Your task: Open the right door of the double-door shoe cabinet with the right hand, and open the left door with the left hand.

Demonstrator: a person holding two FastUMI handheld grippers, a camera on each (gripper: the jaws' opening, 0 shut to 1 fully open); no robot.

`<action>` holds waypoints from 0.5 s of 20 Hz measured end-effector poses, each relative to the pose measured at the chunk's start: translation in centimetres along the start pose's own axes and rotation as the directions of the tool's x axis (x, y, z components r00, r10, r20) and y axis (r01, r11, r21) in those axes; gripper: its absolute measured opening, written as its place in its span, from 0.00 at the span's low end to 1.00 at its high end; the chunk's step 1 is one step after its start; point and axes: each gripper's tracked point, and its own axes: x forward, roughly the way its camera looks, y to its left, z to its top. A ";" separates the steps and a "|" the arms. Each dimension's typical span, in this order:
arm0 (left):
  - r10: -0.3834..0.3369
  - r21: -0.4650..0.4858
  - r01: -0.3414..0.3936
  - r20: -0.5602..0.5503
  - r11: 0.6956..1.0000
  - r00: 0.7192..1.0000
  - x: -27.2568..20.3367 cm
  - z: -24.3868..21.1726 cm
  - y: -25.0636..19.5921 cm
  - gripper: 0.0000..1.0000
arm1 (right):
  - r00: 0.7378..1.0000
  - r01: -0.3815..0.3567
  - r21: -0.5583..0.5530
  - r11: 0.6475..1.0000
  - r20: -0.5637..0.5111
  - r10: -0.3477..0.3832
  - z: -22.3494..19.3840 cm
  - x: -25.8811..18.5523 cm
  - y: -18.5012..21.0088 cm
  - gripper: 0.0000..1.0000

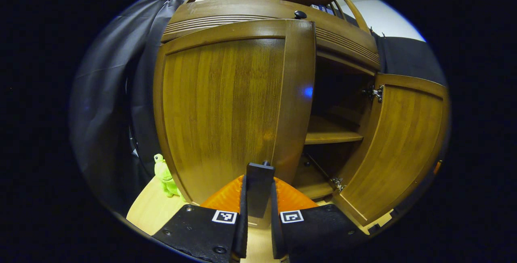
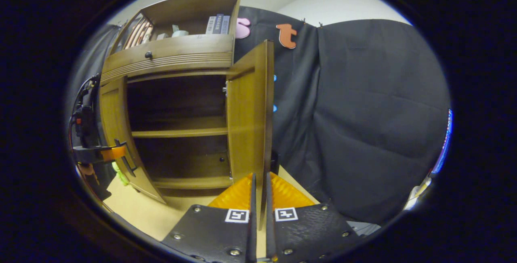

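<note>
The wooden shoe cabinet (image 1: 266,10) stands close in front of me. Its left door (image 1: 222,113) is swung partway out. The door's dark handle (image 1: 259,186) sits between the fingers of my left gripper (image 1: 258,214), which is shut on it. The right door (image 1: 400,150) stands wide open. In the right gripper view I see that right door (image 2: 246,125) edge-on, with my right gripper (image 2: 260,214) shut on its lower edge. The left gripper (image 2: 97,154) shows at the far left, on the left door (image 2: 115,125).
Inside the cabinet is a bare shelf (image 2: 179,132). A drawer with a round knob (image 1: 300,14) runs above the doors, with books (image 2: 218,24) on top. A green plush toy (image 1: 164,176) sits on the pale floor (image 1: 149,210) to the left. The black cloth wall (image 2: 363,113) hangs close by.
</note>
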 end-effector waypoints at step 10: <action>0.035 -0.090 -0.037 -0.015 0.995 0.999 -4.6 -1.1 2.4 0.20 | 0.995 -0.104 -0.008 0.995 -0.006 0.104 -0.3 0.5 4.0 0.09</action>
